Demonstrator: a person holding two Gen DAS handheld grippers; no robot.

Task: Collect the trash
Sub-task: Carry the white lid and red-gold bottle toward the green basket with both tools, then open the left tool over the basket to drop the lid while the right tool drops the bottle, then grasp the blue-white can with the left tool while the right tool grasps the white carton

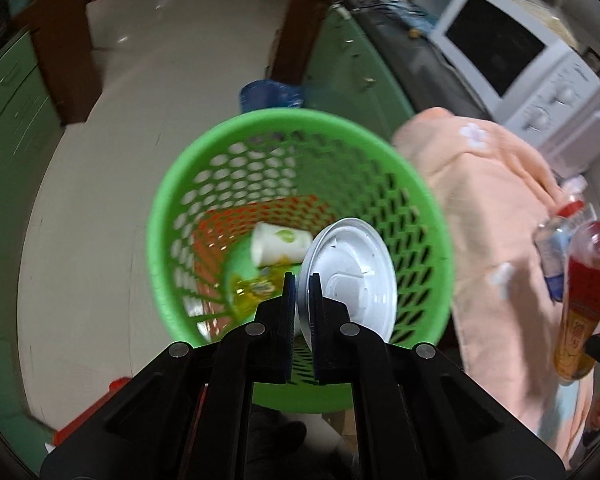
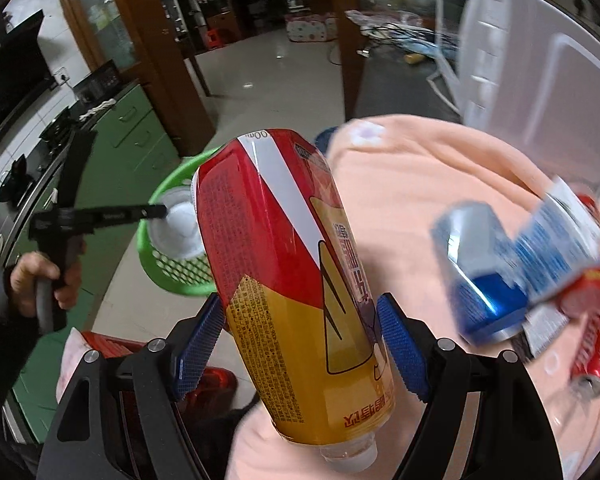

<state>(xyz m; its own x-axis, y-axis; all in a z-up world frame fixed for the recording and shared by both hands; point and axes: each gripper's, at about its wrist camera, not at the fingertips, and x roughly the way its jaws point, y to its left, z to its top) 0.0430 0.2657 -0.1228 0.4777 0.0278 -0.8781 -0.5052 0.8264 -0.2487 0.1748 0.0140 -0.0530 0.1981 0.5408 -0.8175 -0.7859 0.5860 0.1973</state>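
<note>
Left gripper [image 1: 302,280] pinches white lid [image 1: 352,272] over green basket [image 1: 168,200]; right gripper [image 2: 300,332] clamps bottle [image 2: 292,280], apparently loosely, risking a slip.

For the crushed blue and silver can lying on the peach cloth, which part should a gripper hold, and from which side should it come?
Probably the silver-blue barrel of the blue can, at its rounder left half, coming from above with the jaws across its width. It lies on its side on the peach cloth, and its right part looks crumpled and blurred, so less sure to hold. A red can lies close on the right, so stay left of it.
</note>
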